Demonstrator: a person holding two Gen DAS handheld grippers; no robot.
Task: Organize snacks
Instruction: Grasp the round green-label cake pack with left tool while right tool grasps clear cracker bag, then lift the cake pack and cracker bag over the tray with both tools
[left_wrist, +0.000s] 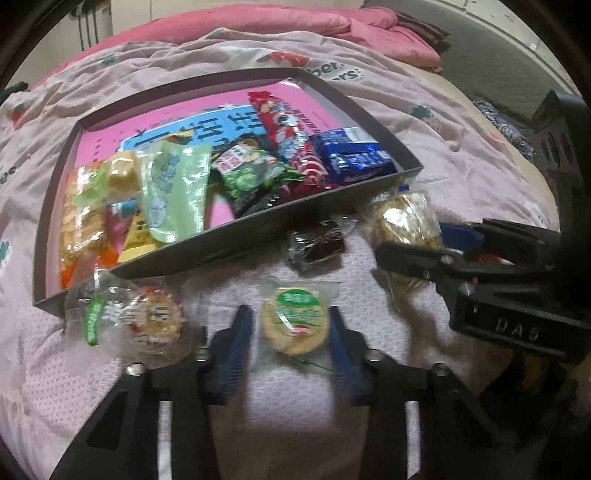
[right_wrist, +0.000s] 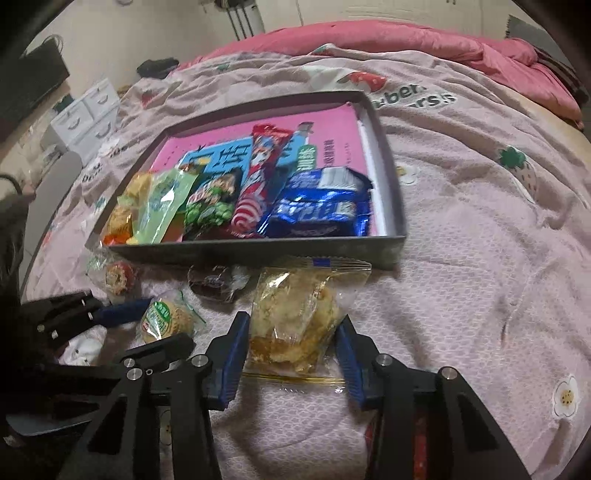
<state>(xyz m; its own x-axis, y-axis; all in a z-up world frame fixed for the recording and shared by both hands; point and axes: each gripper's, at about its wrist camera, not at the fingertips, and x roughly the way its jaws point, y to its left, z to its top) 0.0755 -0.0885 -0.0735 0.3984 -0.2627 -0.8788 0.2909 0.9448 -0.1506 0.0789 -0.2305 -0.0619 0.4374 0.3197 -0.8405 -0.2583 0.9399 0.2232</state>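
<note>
A shallow grey box (left_wrist: 221, 240) (right_wrist: 258, 249) lies on the bed and holds several snack packs. In front of it lie loose snacks. My left gripper (left_wrist: 291, 325) is open, its blue pads either side of a round cracker with a green label (left_wrist: 295, 321) (right_wrist: 166, 319). My right gripper (right_wrist: 293, 339) is open around a clear bag of golden pastry (right_wrist: 295, 314) (left_wrist: 402, 221). A dark brownie pack (left_wrist: 316, 243) (right_wrist: 214, 282) lies between them. A round red-label cracker (left_wrist: 151, 321) (right_wrist: 118, 277) lies at the left.
The bed is covered by a pink strawberry-print quilt (right_wrist: 480, 258). A pink duvet (right_wrist: 406, 40) is bunched at the far end. White drawers (right_wrist: 85, 114) stand left of the bed.
</note>
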